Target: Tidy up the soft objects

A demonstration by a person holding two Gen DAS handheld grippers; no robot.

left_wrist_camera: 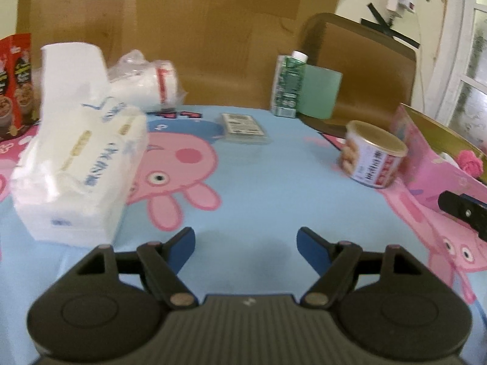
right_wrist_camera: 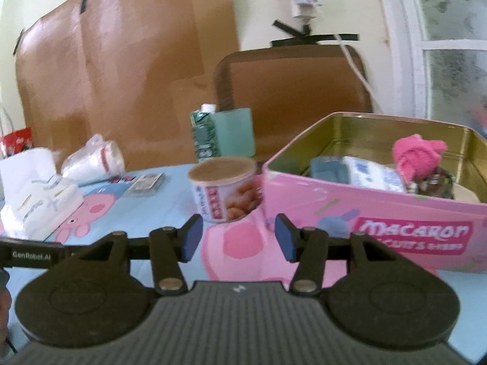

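Observation:
A white tissue pack (left_wrist_camera: 76, 167) lies on the blue cartoon tablecloth (left_wrist_camera: 258, 188), left of my left gripper (left_wrist_camera: 246, 243), which is open and empty. A bagged white roll (left_wrist_camera: 146, 82) lies behind the pack. My right gripper (right_wrist_camera: 239, 237) is open and empty, in front of a pink tin box (right_wrist_camera: 374, 210). The box holds a pink cloth (right_wrist_camera: 418, 155), a white-blue soft pack (right_wrist_camera: 374, 173) and a dark grey item (right_wrist_camera: 330, 167). The tissue pack (right_wrist_camera: 36, 206) and the roll (right_wrist_camera: 94, 161) also show at the left of the right wrist view.
A food can (left_wrist_camera: 371, 158) (right_wrist_camera: 225, 188) stands beside the box. A green carton (left_wrist_camera: 289, 85) and a teal cup (left_wrist_camera: 321, 91) stand at the back by a brown chair (left_wrist_camera: 365, 60). A small clear case (left_wrist_camera: 243, 127) lies mid-table. Red snack packs (left_wrist_camera: 15, 85) stand far left.

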